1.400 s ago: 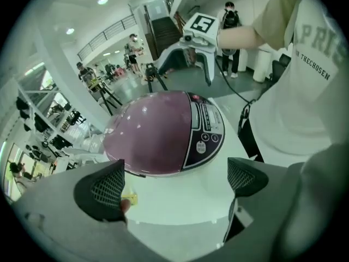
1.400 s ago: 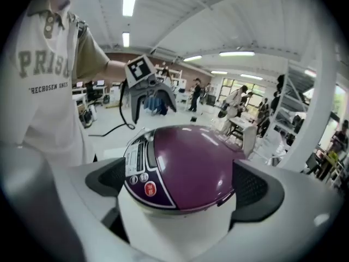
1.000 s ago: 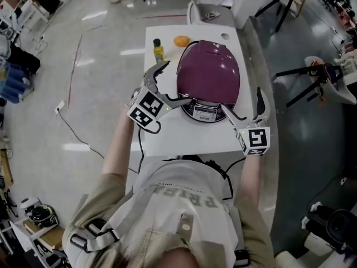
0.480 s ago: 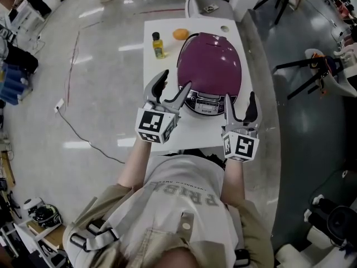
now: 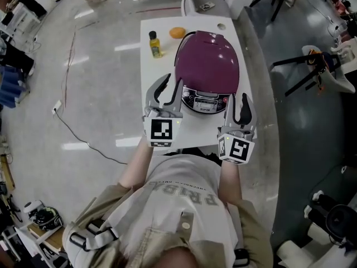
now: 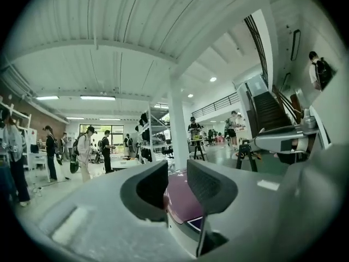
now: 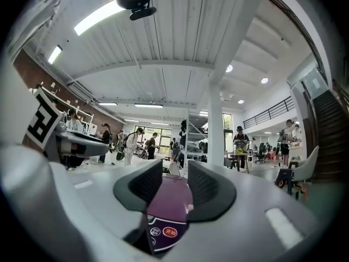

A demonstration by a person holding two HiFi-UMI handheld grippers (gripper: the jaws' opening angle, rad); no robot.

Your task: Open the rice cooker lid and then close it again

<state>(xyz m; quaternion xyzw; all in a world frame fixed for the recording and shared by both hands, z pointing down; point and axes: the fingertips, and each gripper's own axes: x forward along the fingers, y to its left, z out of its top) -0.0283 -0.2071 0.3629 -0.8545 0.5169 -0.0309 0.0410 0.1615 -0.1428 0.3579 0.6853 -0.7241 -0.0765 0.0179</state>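
Both tongs flank the front panel (image 5: 205, 102) of the purple rice cooker (image 5: 207, 60), which sits lid down on the white table (image 5: 192, 134). My left gripper (image 5: 173, 80) and right gripper (image 5: 237, 98) have just been closing; each shows a narrow gap, gripping nothing. I can't read the panel's print or its red button (image 7: 170, 232). Behind stand a yellow bottle (image 5: 154, 43) and an orange (image 5: 177, 32).

White table (image 5: 162, 66), purple rice cooker (image 5: 207, 66), small bottle (image 5: 154, 44) (yellow), perhaps an orange (image 5: 177, 32)
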